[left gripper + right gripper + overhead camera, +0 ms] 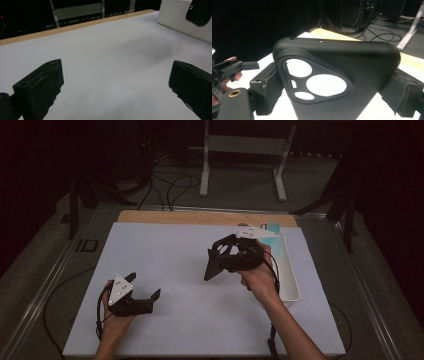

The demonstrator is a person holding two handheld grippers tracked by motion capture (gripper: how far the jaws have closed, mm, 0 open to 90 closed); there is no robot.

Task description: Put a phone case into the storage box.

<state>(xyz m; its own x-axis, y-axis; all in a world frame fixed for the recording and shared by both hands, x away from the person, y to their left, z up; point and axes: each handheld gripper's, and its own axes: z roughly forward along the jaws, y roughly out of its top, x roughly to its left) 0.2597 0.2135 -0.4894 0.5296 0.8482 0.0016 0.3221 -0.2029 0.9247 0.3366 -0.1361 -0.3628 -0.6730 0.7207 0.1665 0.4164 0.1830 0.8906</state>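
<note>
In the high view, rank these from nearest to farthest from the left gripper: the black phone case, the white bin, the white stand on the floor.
From the left gripper:
1. Black phone case, table centre, held in the right gripper.
2. White bin, at the table's right edge.
3. White stand, on the floor beyond the table.

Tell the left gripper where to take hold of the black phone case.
Grip the lower plain half of the phone case, clamping its two long edges, coming from below. The right gripper already clamps the end with the camera cutout, and the left gripper sits open lower down. The thin shell probably suits an edge grip.
</note>
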